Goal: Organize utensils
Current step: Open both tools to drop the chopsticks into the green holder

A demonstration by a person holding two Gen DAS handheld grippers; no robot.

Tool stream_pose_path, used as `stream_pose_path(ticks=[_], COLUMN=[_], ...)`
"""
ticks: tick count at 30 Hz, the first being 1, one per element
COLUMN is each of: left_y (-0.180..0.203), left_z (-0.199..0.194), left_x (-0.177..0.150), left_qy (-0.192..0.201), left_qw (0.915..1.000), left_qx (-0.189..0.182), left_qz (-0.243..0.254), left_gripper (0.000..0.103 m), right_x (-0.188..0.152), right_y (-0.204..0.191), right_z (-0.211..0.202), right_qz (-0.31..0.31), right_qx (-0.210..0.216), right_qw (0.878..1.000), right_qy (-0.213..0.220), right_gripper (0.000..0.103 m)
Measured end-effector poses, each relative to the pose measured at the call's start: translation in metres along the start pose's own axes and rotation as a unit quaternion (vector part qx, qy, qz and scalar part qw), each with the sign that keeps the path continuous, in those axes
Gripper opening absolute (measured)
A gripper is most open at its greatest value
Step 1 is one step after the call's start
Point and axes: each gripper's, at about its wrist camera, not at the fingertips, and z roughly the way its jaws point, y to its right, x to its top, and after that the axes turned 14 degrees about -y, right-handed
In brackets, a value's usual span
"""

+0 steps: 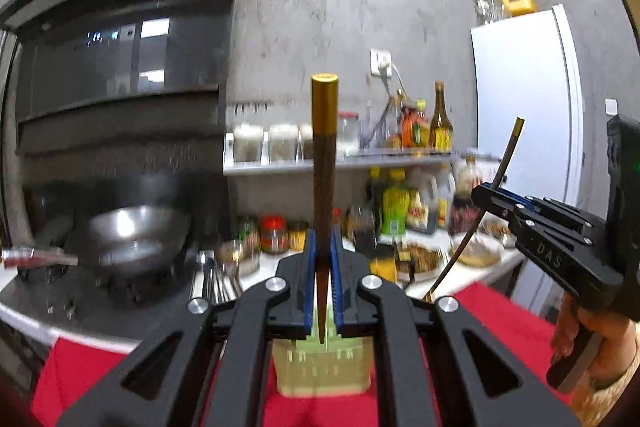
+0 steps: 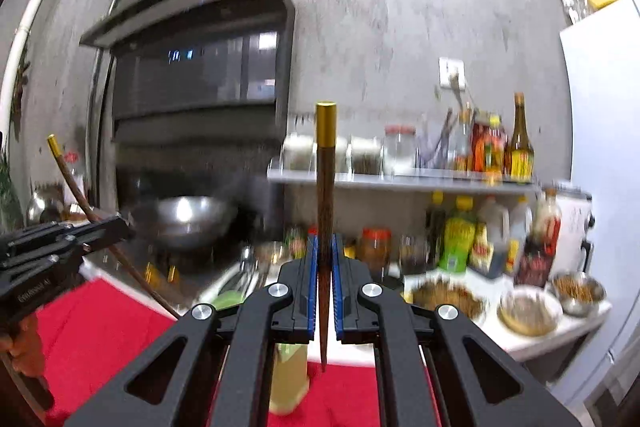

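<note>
Upright, chopstick (image 1: 325,163) between hand-held gripper (image 1: 322,267) pads

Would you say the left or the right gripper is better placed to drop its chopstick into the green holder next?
Probably left. The left gripper holds its chopstick upright with the tip right over the green holder. The right gripper's chopstick points beside the holder, over the red cloth.

Both grippers are raised side by side over the near edge of the worktop, pointing roughly level. The left gripper (image 1: 320,255) has its jaws clamped tight around a chopstick (image 1: 324,163), and the right gripper (image 2: 325,259) is pinched on its own chopstick (image 2: 325,211). A hand (image 1: 592,339) wraps the right gripper's handle.
</note>
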Motion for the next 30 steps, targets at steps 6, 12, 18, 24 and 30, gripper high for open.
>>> stream_pose_path(ticks=[6,12,18,24,30], left_y=[-0.003,-0.011,-0.019,-0.029,-0.028], left_z=[0.05,0.093,0.111,0.053,-0.01], left_x=[0.013,-0.001,-0.007,0.005,-0.009], left_qy=[-0.024,-0.073,-0.107,-0.055,-0.06], left_qw=[0.9997,0.9974,0.9943,0.9978,0.9942], left_qx=[0.004,-0.001,0.005,0.031,0.085], left_qz=[-0.001,0.001,-0.008,-0.019,-0.025], left_gripper=[0.006,0.006,0.022,0.051,0.089], right_x=[0.012,-0.012,-0.024,-0.006,-0.015], right_y=[0.0,-0.008,-0.003,0.01,0.008], right_z=[0.037,0.079,0.095,0.037,-0.029], right_qz=[0.011,0.01,0.023,0.031,0.015], right_qx=[0.032,0.055,0.061,0.036,0.012], right_qw=[0.999,0.997,0.993,0.997,0.998], right_qy=[-0.005,-0.059,-0.102,-0.056,-0.063], right_gripper=[0.007,0.007,0.037,0.064,0.087])
